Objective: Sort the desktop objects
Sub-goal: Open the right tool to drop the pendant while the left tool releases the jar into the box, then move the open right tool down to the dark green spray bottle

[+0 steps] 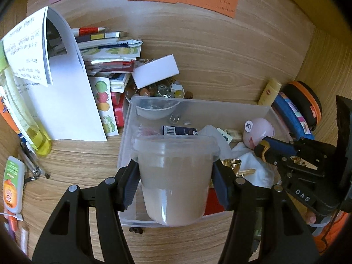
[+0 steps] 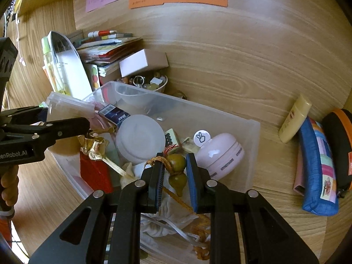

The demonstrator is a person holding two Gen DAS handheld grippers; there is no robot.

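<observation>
My left gripper (image 1: 175, 181) clamps a lidded translucent tub (image 1: 175, 176) over the near end of the clear bin (image 1: 198, 105); my right gripper (image 2: 175, 176) pinches a small olive gourd charm (image 2: 177, 169), hanging above the bin's clutter beside a pink jar (image 2: 222, 154).

The left gripper (image 1: 176, 176) is angled steeply downward, its two black fingers (image 1: 129, 184) spread about halfway and pressed against the sides of a translucent lidded cup (image 1: 175, 178), which is held upright between the pads. The right gripper (image 2: 175, 176) is tilted down at a similar slant, jaws drawn nearly together and clamped on a small olive gourd charm (image 2: 177, 169). Bare fingers (image 2: 8, 184) are seen wrapped around the left gripper's handle in the right wrist view.
</observation>
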